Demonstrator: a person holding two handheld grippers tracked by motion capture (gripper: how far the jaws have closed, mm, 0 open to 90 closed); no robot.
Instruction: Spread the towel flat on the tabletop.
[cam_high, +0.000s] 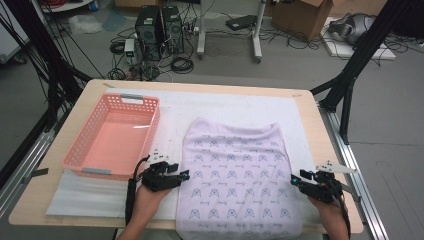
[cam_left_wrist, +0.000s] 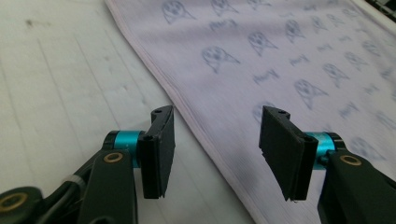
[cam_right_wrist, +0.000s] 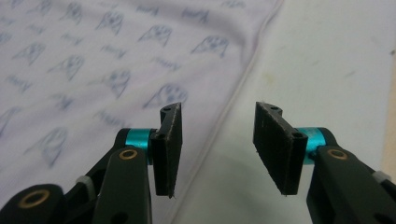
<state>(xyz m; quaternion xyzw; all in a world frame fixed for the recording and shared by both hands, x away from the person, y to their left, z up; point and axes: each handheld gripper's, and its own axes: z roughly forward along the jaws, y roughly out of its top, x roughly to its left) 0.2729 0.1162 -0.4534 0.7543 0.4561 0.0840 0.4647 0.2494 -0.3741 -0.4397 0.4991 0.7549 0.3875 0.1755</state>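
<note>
Two grippers, one cloth, so we work it from both sides. From the high view, the printed lilac cloth (cam_high: 237, 175) lies flat on the white mat (cam_high: 227, 107), its near end hanging over the table's (cam_high: 200, 84) front edge, and we've got the left gripper (cam_high: 184, 173) at its left hem and the right gripper (cam_high: 295, 178) at its right hem, level with each other, probably so a fold would come out even. The pink basket (cam_high: 114, 137) sits empty toward the left edge, likely where the cloth ends up. In the left gripper view, our jaws stand apart with nothing pinched, the stitched hem (cam_left_wrist: 196, 126) running between them on the mat below. In the right gripper view it's the same deal: jaws parted, hem (cam_right_wrist: 233, 112) passing underneath, pads clear of the fabric. Looks to us like a spot between grabs.
</note>
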